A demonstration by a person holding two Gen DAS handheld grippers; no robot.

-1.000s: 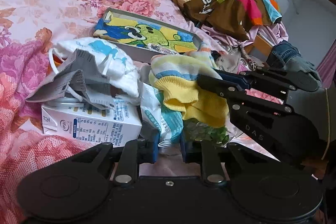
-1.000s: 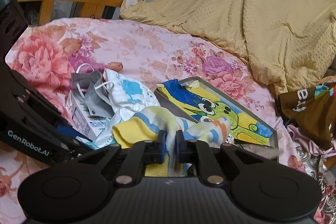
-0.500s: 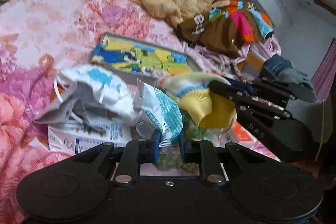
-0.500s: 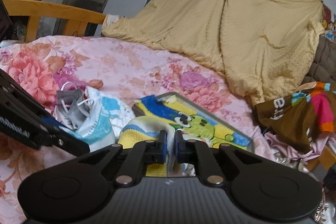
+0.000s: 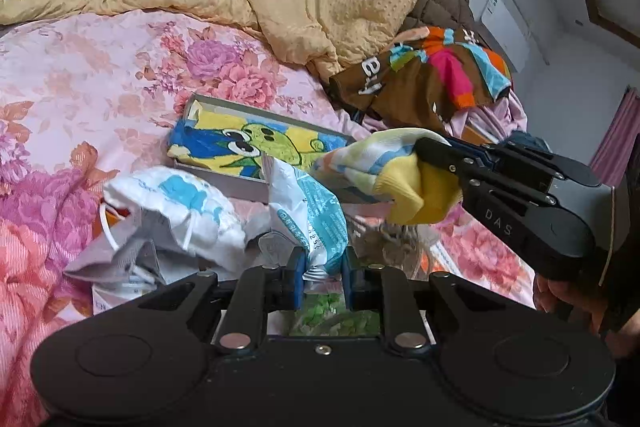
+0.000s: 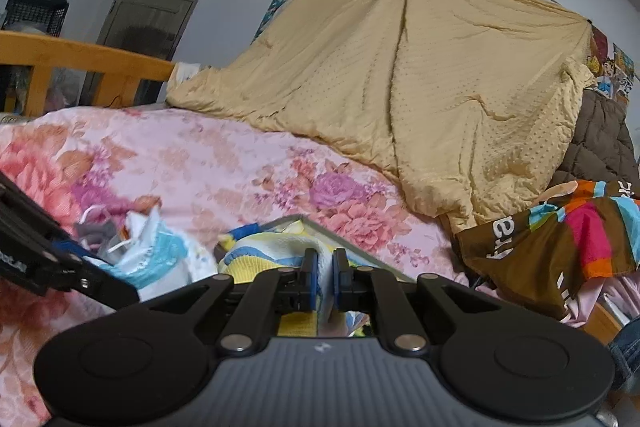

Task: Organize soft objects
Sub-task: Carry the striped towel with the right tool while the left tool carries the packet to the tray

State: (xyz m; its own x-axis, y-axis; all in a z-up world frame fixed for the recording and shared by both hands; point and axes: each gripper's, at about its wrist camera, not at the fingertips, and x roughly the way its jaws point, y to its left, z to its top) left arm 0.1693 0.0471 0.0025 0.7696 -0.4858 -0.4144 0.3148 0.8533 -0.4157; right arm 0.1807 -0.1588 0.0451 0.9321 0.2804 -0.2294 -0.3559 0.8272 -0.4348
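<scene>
Our left gripper (image 5: 322,269) pinches a white-and-teal packet (image 5: 308,215); our right gripper (image 6: 324,277) is clamped on a striped yellow sock (image 5: 394,173), both lifted above the floral bed (image 5: 100,67).

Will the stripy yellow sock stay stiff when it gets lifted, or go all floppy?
Probably floppy: the sock bunches and droops where the right gripper pinches it. It looks light too, since a small pinch holds it off the bed. It seems unlikely to slip, being soft knit.
</scene>
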